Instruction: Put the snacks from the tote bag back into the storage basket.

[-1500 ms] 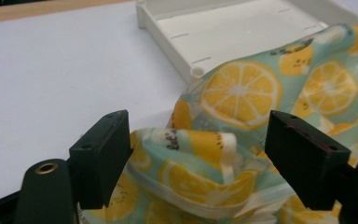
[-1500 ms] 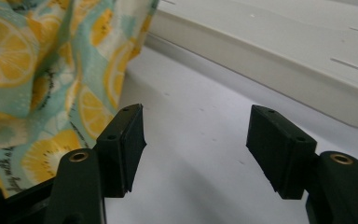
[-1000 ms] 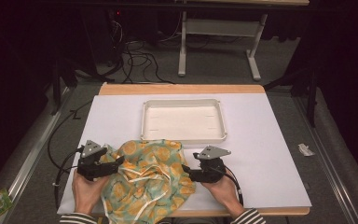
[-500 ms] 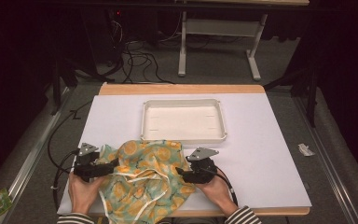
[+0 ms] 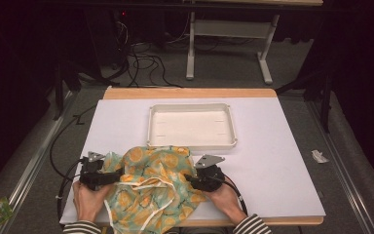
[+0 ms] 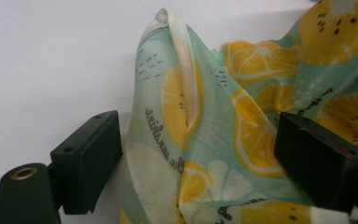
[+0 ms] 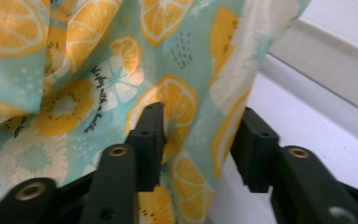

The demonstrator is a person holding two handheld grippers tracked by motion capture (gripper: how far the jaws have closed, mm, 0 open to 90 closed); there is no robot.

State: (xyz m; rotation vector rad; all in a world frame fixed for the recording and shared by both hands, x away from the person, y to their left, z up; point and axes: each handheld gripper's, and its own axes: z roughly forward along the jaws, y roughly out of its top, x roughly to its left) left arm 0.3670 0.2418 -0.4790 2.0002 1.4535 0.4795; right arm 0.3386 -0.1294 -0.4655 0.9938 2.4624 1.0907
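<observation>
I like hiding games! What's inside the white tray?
The tray looks bare inside, just its white floor. The fruit-print cloth reaches its near rim, so anything tucked right along that edge can't be seen.

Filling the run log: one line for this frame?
left gripper: open around fruit-print teal cloth | right gripper: open around cloth edge | white plastic tray: empty | cloth's far edge at tray

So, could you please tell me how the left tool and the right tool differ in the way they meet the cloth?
The left tool has its jaws wide apart around a raised fold of the citrus-print cloth; the right tool has a narrower gap astride the cloth's hanging edge. The left tool is at the cloth's left side, the right tool nearer the white tray. Both are open.
</observation>
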